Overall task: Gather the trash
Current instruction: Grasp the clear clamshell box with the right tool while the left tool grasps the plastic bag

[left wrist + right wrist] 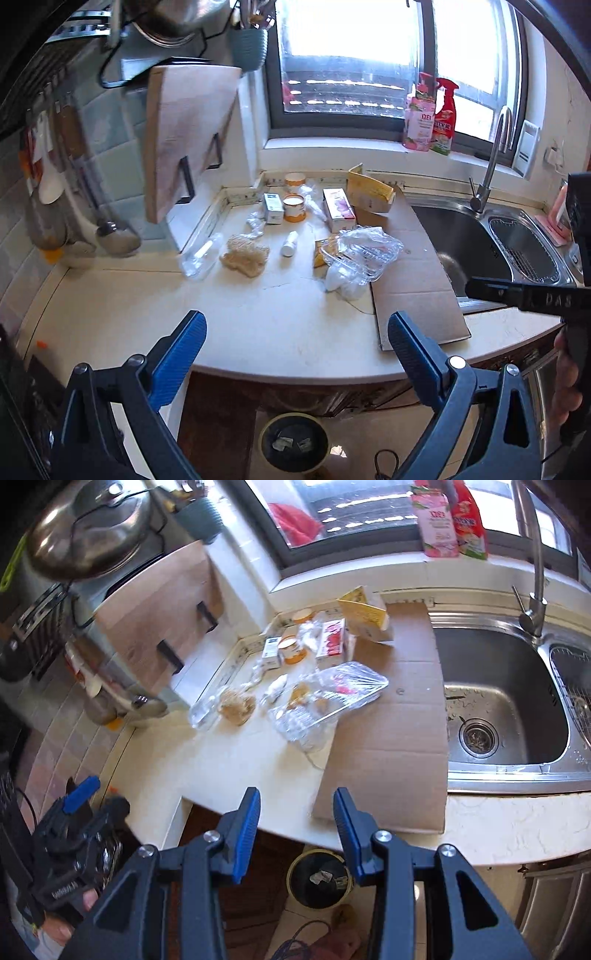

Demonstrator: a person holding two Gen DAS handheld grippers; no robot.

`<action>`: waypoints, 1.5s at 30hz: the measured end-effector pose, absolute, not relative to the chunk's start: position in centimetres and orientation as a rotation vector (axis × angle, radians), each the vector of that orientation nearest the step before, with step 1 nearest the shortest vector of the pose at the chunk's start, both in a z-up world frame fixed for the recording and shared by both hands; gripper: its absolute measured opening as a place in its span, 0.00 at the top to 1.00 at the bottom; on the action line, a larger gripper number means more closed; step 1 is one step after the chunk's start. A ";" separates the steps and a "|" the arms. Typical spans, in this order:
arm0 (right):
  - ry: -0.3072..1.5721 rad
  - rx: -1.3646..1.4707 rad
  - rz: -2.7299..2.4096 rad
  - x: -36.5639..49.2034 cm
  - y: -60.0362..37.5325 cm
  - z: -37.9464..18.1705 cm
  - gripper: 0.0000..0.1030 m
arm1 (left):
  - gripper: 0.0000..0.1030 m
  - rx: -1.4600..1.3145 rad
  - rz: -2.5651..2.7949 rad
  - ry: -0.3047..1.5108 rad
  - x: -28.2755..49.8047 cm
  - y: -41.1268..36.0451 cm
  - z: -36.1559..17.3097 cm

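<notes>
Trash lies on the cream counter (258, 317): a crumpled clear plastic tray (360, 254) (328, 698), a flat clear bottle (199, 256) (207, 709), a beige fibrous wad (245, 254) (236, 703), a small white bottle (289, 244), small boxes (339, 209) (332, 642), a yellow carton (369, 190) (364, 614) and orange-white cups (294, 207) (291, 648). A round bin (293, 441) (319, 878) with scraps stands on the floor below. My left gripper (295, 328) is open and empty above the counter's front edge. My right gripper (297, 805) is open and empty there too.
Flat cardboard (413, 280) (391, 731) lies beside the steel sink (465, 240) (506, 701) with its tap (491, 166). A cutting board (184, 140) leans at the left wall. Spray bottles (432, 114) stand on the window sill. Utensils (74, 206) hang at left.
</notes>
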State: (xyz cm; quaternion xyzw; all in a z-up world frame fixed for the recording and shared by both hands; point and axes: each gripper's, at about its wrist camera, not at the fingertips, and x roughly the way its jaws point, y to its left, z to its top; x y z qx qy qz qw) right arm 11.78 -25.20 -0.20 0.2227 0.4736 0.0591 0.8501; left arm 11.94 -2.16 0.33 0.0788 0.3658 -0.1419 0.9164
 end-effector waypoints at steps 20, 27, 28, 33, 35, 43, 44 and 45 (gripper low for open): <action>1.159 0.754 -0.037 25.9 -26.9 -12.2 0.60 | 0.05 0.080 -0.349 0.932 26.6 -3.4 -8.0; 1.173 0.835 -0.047 26.5 -27.1 -14.8 0.80 | 0.05 0.065 -0.375 0.957 28.5 -3.5 -9.3; 1.156 0.836 -0.048 26.4 -27.3 -14.6 0.83 | 0.05 0.064 -0.381 0.960 28.7 -3.6 -9.5; 1.073 0.803 -0.058 25.6 -28.3 -12.3 0.92 | 0.05 0.040 -0.416 0.981 30.0 -4.2 -10.1; 1.045 0.776 -0.062 24.9 -29.0 -11.1 0.94 | 0.05 0.023 -0.439 0.995 30.5 -4.7 -10.5; 0.999 0.715 -0.160 20.9 -32.2 -9.3 0.94 | 0.05 0.011 -0.551 1.081 32.0 -8.2 -12.9; 1.000 0.723 -0.174 20.1 -32.5 -9.4 0.94 | 0.05 0.012 -0.562 1.099 32.1 -8.7 -13.3; 1.001 0.730 -0.185 19.4 -32.8 -9.6 0.94 | 0.05 0.013 -0.571 1.111 32.1 -9.1 -13.7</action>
